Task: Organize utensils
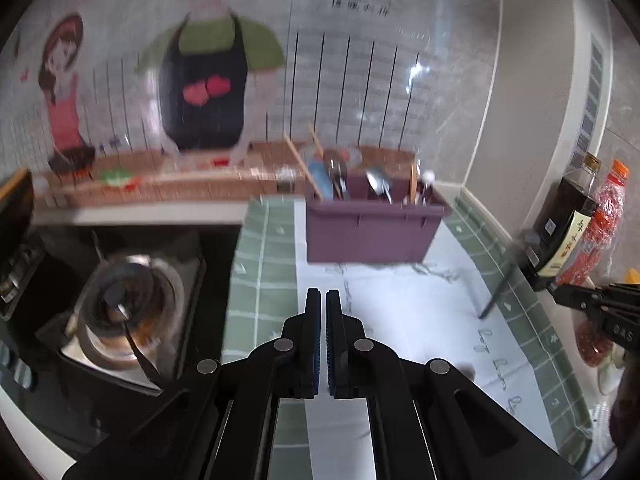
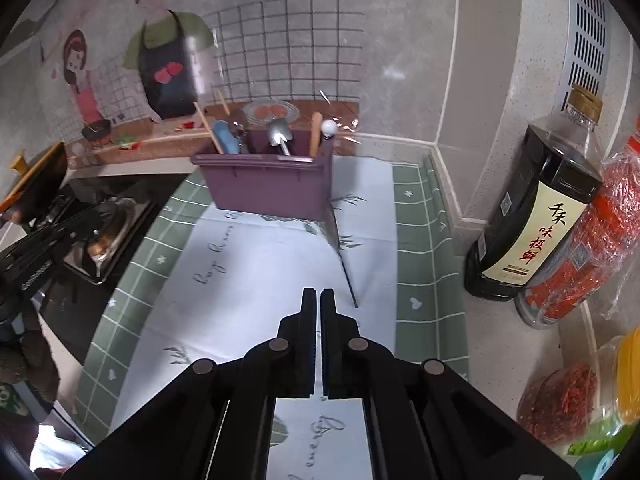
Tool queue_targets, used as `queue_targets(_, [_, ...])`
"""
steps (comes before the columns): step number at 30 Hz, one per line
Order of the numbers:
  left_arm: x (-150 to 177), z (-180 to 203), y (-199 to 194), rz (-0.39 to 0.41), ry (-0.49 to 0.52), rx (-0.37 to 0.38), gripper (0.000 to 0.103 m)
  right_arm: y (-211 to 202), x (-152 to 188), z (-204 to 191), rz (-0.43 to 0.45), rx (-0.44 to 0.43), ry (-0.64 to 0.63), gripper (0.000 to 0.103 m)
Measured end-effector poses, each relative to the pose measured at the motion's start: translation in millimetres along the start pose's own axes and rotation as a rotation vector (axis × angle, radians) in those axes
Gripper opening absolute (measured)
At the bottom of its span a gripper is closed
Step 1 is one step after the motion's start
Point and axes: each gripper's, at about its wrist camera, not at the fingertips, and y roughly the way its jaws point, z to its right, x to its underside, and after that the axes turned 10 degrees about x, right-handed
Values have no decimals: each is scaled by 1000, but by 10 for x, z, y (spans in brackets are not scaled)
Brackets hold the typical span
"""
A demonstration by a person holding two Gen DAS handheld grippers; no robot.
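Observation:
A purple utensil caddy [image 1: 374, 226] stands at the back of the white mat; it also shows in the right wrist view [image 2: 272, 186]. It holds chopsticks [image 2: 206, 126], a blue-handled tool [image 2: 225, 136], a metal spoon [image 2: 279, 133] and a wooden handle [image 2: 315, 134]. A thin dark stick [image 2: 346, 264] lies on the mat near the caddy's right corner, and in the left wrist view [image 1: 498, 292]. My left gripper [image 1: 323, 296] is shut and empty above the mat. My right gripper [image 2: 319, 294] is shut and empty, short of the stick.
A gas stove with a pot [image 1: 128, 304] sits left of the mat. A dark sauce bottle [image 2: 532, 216] and red-filled plastic bottles [image 2: 580, 256] stand on the right against the wall. The green checked mat border [image 2: 428, 280] runs beside the counter's right side.

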Motion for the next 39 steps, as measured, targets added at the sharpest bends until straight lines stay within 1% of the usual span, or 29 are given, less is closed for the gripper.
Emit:
queue_targets(3, [58,-37,208,-109,-16,94,2,160,12,113,-44,18,15,1])
queue_targets(5, [102,21,393,-191,14,162,4,243,50,191,-73,26,29,1])
queue_targets(6, [139,78,534,-248,38,215,4,282,76,225,-89,27,37,1])
queue_targets(7, [168,117,618,-279,47,243,4,323,111,248,-106,30,38,1])
queue_targets(8, [192,158,743,-316,54,279,4,349,133,251,-117,31,34,5])
queue_targets(9, [220,182,888,-355,52,316,4,391,170,240,-135,39,23,5])
queue_targets(10, [247,183,1039,-389,42,335,4,439,205,218,-156,45,9,6])
queue_targets(12, [287,148,1273,-431,18,328,4,514,247,184,-186,41,-12,16])
queue_targets(13, [296,123,1344,-441,10,326,4,542,264,170,-194,49,-18,26])
queue_targets(14, [304,92,1398,-450,2,326,4,558,275,171,-195,55,-21,34])
queue_targets(16, [316,36,1465,-470,-3,330,4,602,284,193,-202,64,-21,37])
queue_targets(18, [362,-5,1506,-516,-6,332,4,652,274,221,-212,71,-17,38])
queue_targets(19, [376,-28,1474,-521,-5,350,4,684,266,237,-217,75,-14,40])
queue_targets(21, [435,-32,1401,-574,-3,377,4,726,255,251,-220,74,-13,44])
queue_targets(22, [486,-5,1357,-612,7,399,4,743,255,260,-219,72,-12,48])
queue_targets(23, [530,25,1322,-638,22,417,4,758,248,262,-219,70,-12,51])
queue_targets(25, [658,229,1171,-702,120,469,5,778,240,273,-217,66,-8,53])
queue_targets(26, [689,333,1104,-719,166,487,5,794,238,285,-217,65,-5,53])
queue_targets(27, [702,419,1058,-720,199,494,7,805,236,297,-217,64,-1,53])
queue_targets(28, [695,506,1019,-708,225,491,12,814,233,308,-218,63,2,53])
queue_targets(29, [653,616,1001,-674,247,480,16,824,226,319,-218,62,5,54])
queue_targets(31, [573,765,1047,-613,267,474,40,829,221,335,-217,62,11,54])
queue_targets(32, [550,829,1109,-600,266,460,45,827,219,342,-217,60,14,54])
queue_targets(33, [539,874,1175,-604,259,441,50,821,219,344,-217,60,13,54])
queue_targets(35, [524,970,1339,-608,247,368,50,781,222,343,-208,62,6,55])
queue_targets(37, [494,972,1433,-599,225,295,50,735,225,359,-194,67,4,56])
queue_targets(39, [480,931,1468,-589,185,269,50,709,228,385,-182,76,10,58])
